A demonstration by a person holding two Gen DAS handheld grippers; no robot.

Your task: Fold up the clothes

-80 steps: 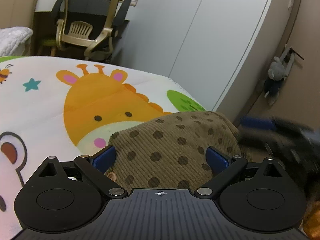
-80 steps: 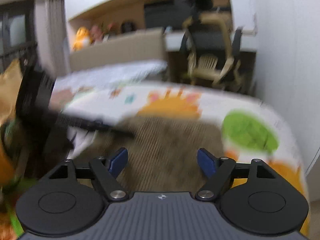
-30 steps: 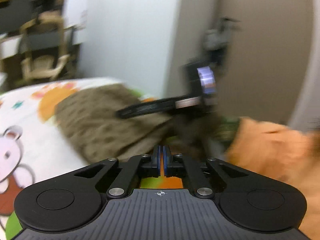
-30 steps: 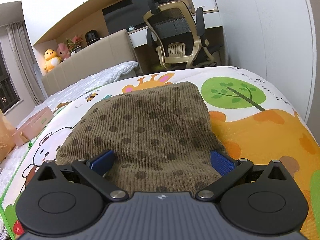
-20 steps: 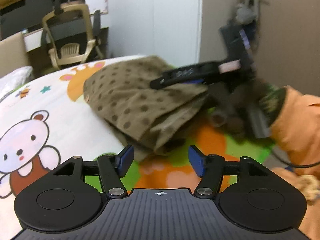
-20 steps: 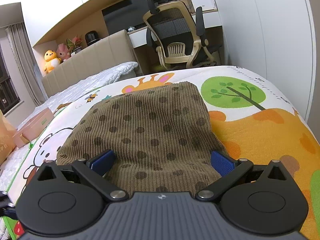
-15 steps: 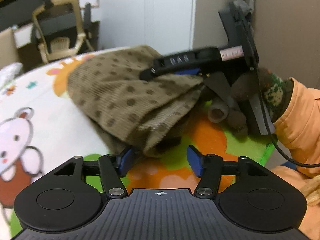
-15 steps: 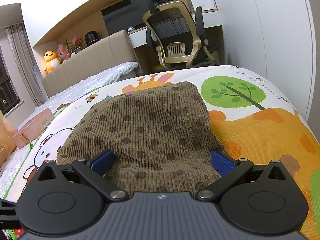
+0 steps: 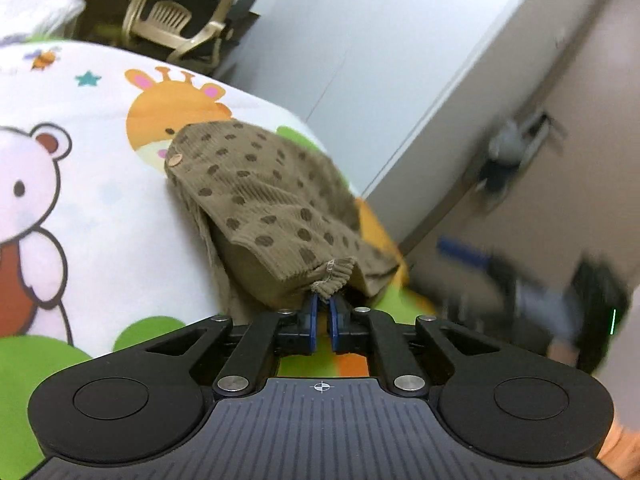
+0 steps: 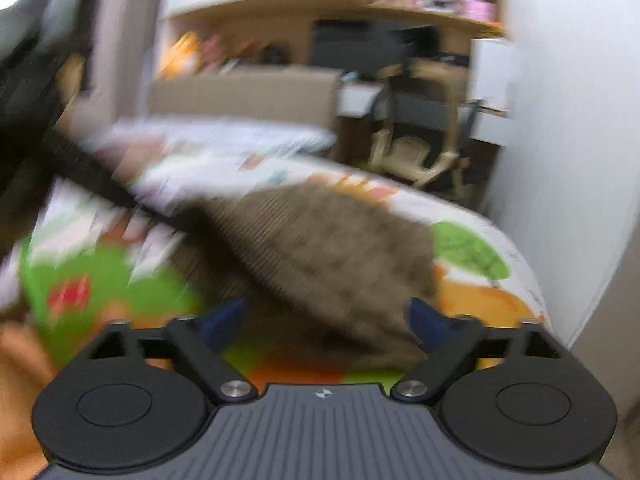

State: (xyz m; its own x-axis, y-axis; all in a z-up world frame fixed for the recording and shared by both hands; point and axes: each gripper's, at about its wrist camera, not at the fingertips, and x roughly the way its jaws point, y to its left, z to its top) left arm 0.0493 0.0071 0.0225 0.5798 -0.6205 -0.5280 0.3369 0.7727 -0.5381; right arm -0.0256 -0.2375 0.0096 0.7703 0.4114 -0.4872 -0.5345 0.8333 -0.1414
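Now my left gripper (image 9: 323,314) is clamped on the near hem corner of the brown dotted corduroy garment (image 9: 264,204), which lies on the cartoon-print bed cover (image 9: 100,200), long axis running away from me. My right gripper (image 10: 322,320), jaws apart, sits blurred at the hem; half a second ago my left stood open.

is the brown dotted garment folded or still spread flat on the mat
Partly folded: the garment lies doubled in layers on the mat, and the left gripper pinches its near corner, lifted. Right gripper is open.
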